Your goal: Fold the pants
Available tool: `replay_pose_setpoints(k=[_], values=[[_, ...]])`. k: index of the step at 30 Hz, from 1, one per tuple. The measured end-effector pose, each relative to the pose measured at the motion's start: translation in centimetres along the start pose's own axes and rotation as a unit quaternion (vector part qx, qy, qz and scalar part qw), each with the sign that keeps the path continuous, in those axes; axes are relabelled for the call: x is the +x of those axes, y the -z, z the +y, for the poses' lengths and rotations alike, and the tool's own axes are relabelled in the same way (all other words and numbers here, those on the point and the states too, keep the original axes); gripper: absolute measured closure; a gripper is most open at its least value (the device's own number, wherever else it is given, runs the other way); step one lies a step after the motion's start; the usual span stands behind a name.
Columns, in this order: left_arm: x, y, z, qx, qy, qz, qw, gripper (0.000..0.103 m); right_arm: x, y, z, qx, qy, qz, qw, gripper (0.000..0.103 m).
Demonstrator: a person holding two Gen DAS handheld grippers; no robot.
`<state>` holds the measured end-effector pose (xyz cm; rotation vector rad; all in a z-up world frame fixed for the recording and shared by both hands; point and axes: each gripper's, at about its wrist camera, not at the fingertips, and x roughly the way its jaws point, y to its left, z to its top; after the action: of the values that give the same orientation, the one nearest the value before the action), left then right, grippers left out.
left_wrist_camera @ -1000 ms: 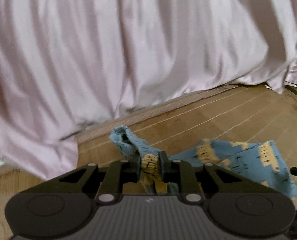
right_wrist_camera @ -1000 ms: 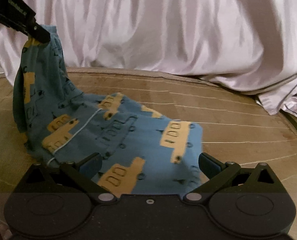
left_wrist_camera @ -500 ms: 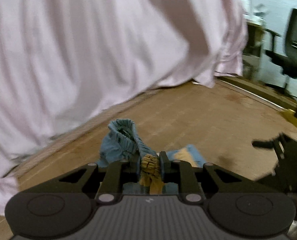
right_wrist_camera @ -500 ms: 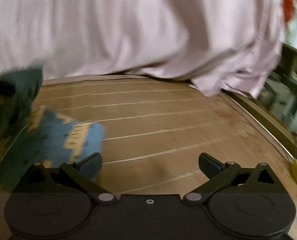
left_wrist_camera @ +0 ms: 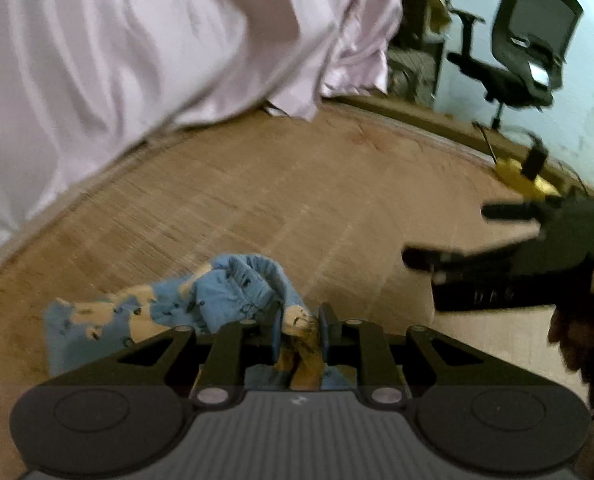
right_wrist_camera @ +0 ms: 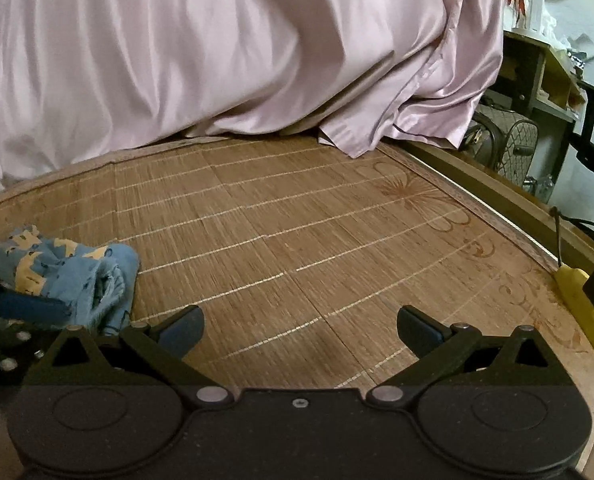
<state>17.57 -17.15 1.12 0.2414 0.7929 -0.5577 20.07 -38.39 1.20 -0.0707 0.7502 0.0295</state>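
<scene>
Small blue pants with yellow bus prints lie bunched on the woven mat. My left gripper is shut on a gathered piece of their fabric, which bulges between its fingers. In the right wrist view the same pants sit crumpled at the left edge, with part of the left gripper over them. My right gripper hangs open over bare mat, nothing between its fingers. It also shows at the right of the left wrist view as the right gripper, jaws wide apart.
A pale pink sheet drapes along the far side of the mat. A wooden edge bounds the mat on the right, with a yellow power strip on it. An office chair and a fan stand beyond.
Both views have swung to the right. The left gripper has carried its pinch of pants rightward and lower, bunching them. The right gripper moved off the pants to bare mat.
</scene>
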Motion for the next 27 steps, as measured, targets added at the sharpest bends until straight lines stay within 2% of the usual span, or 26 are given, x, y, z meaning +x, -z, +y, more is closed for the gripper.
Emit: replay_pose_setpoints(k=[1, 2, 3, 5, 9, 13, 15, 18, 21, 24, 27], values=[[0.4, 0.4, -0.1, 0.006, 0.005, 0.006, 1.0, 0.08, 0.1, 0.0, -0.1, 0.001, -0.001, 0.001, 1.0, 0.001], [0.6, 0.8, -0.1, 0.008, 0.008, 0.009, 0.9999, 0.075, 0.2, 0.0, -0.2, 0.004, -0.002, 0.001, 1.0, 0.001], [0.3, 1.1, 0.2, 0.005, 0.011, 0.007, 0.9999, 0.062, 0.2, 0.0, -0.2, 0.008, -0.003, 0.002, 1.0, 0.001], [-1.0, 1.7, 0.7, -0.008, 0.014, -0.009, 0.9998, 0.047, 0.1, 0.0, -0.3, 0.017, -0.01, 0.003, 1.0, 0.001], [-4.2, 2.8, 2.6, -0.037, 0.017, -0.036, 0.9985, 0.034, 0.1, 0.0, 0.4, 0.042, -0.055, 0.01, 0.998, 0.001], [-6.1, 4.1, 5.8, -0.084, -0.057, -0.038, 0.9941, 0.027, 0.4, 0.2, 2.6, 0.069, -0.138, 0.021, 0.988, 0.001], [-6.4, 5.1, 7.5, -0.116, -0.101, -0.027, 0.9877, 0.027, 0.6, 0.4, 4.3, 0.062, -0.155, 0.025, 0.986, 0.001], [-6.5, 6.5, 10.1, -0.175, -0.145, -0.008, 0.9737, 0.027, 1.2, 1.1, 7.0, 0.009, -0.147, 0.044, 0.988, 0.001], [-6.3, 7.6, 11.5, -0.208, -0.152, 0.011, 0.9662, 0.027, 1.6, 2.0, 8.3, -0.053, -0.106, 0.064, 0.991, 0.001], [-6.2, 8.8, 11.5, -0.189, -0.166, 0.021, 0.9675, 0.027, 1.6, 2.7, 7.9, -0.07, -0.103, 0.082, 0.989, 0.001], [-6.0, 9.6, 11.3, -0.156, -0.176, 0.027, 0.9716, 0.021, 1.5, 2.9, 7.4, -0.069, -0.109, 0.097, 0.987, 0.001]])
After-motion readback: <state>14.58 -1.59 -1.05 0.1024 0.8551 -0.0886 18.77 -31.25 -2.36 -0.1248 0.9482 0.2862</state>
